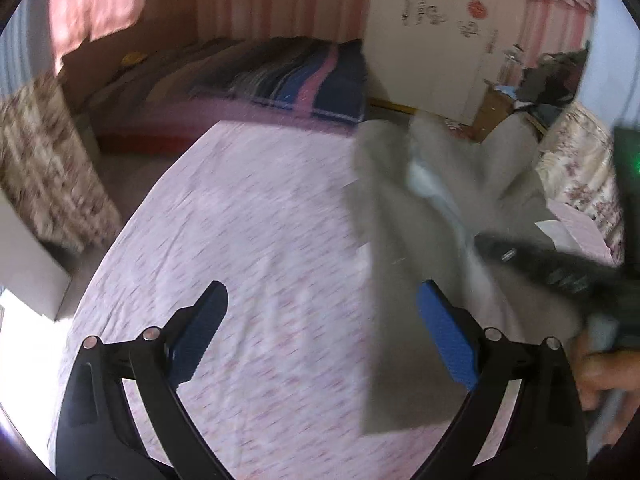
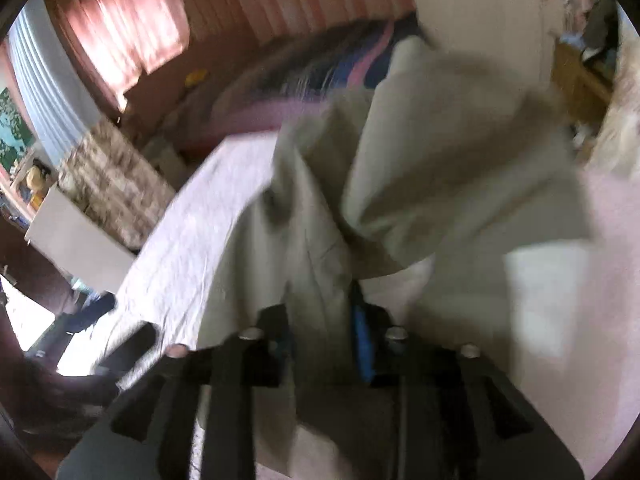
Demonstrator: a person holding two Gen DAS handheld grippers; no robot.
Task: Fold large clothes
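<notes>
A pink patterned sheet (image 1: 248, 240) covers the near bed. A striped quilt (image 1: 304, 76) lies beyond, under pink curtains (image 1: 96, 4).

Grey-beige garment (image 1: 404, 280), large, plain fabric w/ a pale whitish lining (image 1: 424, 178) showing at centre right of the left wrist view. It is being seen crumpled and bunched, not flat, lying over the pink sheet at the right side of that frame, lower edge straight. In the right wrist view the garment (image 2: 440, 168) is filling centre and upper right, heaped in deep folds, blurred.
</notes>
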